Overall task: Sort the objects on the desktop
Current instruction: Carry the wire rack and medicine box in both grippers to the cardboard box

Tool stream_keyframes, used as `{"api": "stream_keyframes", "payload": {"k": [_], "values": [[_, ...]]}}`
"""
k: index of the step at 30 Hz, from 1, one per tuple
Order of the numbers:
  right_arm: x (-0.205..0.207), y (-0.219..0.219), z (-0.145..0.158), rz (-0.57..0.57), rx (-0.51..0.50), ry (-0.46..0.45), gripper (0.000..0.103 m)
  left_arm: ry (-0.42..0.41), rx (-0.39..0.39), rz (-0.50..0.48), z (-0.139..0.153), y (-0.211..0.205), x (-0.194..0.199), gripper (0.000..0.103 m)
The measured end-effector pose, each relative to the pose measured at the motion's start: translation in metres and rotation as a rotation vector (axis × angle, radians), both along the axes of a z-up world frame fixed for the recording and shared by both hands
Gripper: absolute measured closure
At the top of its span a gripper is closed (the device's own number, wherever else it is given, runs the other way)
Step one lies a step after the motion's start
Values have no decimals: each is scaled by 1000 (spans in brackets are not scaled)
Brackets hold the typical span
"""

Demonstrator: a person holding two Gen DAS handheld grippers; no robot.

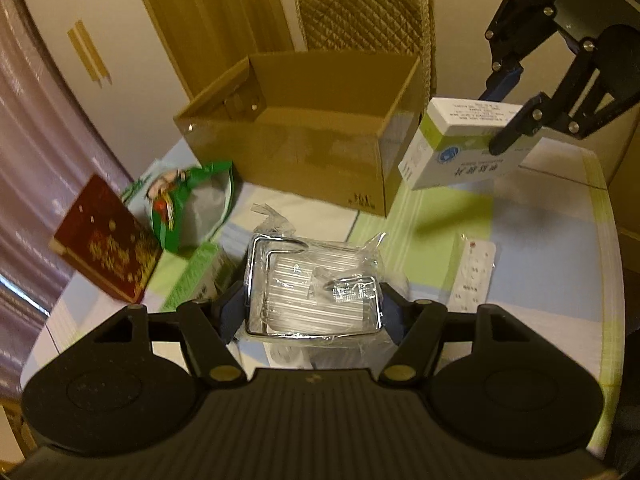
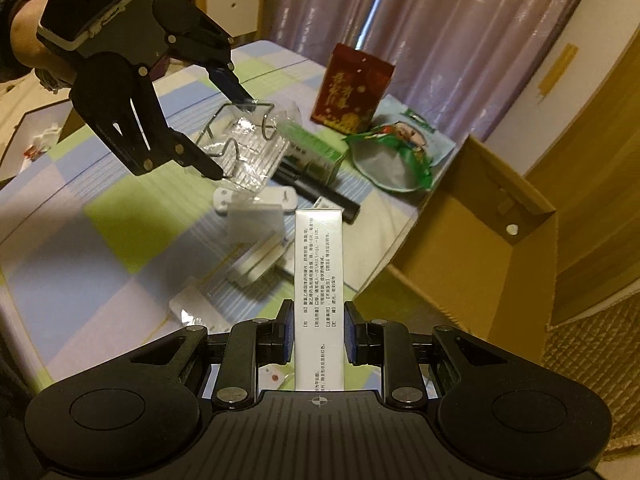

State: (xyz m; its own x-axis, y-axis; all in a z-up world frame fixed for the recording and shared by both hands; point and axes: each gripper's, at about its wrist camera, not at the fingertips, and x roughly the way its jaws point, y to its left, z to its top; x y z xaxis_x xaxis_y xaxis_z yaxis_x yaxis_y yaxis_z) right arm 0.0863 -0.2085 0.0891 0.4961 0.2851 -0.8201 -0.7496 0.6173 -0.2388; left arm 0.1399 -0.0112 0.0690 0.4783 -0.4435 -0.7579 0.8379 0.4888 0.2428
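Note:
My left gripper (image 1: 314, 308) is shut on a chrome wire rack (image 1: 312, 284) wrapped in clear plastic, held above the checked tablecloth (image 1: 540, 248). The right wrist view shows that left gripper (image 2: 230, 134) from the side, with the rack (image 2: 244, 148) between its fingers. My right gripper (image 2: 319, 332) is shut on a tall white medicine box (image 2: 319, 264) with small print. In the left wrist view the right gripper (image 1: 494, 120) holds this white and green box (image 1: 452, 152) in the air, just right of an open cardboard box (image 1: 304, 132).
The cardboard box (image 2: 480, 260) stands at the table's edge. Lying on the cloth are a red gift box (image 2: 352, 88), a green snack bag (image 2: 396, 152), a green carton (image 2: 316, 152), a black cylinder (image 2: 320, 194), a white device (image 2: 256, 200) and a wrapped test strip (image 1: 474, 268). A quilted chair (image 1: 364, 12) stands behind.

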Motion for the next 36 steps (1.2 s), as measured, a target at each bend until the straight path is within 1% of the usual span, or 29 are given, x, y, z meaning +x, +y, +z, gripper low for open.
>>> {"api": "stream_keyframes", "payload": {"k": [6, 10, 14, 21, 24, 28, 36], "values": [[4, -1, 18, -40, 13, -32, 80, -20, -26, -49, 13, -8, 6, 39], [13, -6, 33, -73, 30, -45, 80, -30, -35, -61, 20, -15, 12, 39], [32, -17, 47, -111, 67, -45, 80, -44, -46, -54, 31, -27, 20, 39], [88, -47, 66, -155, 119, -57, 80, -70, -69, -12, 51, -59, 41, 39], [115, -61, 68, -165, 127, -59, 80, -69, -76, 14, 58, -77, 56, 39], [148, -82, 65, -190, 137, -52, 80, -73, -76, 20, 65, -107, 77, 39], [188, -115, 47, -243, 132, -13, 80, -45, -79, 16, 55, -161, 118, 39]]}}
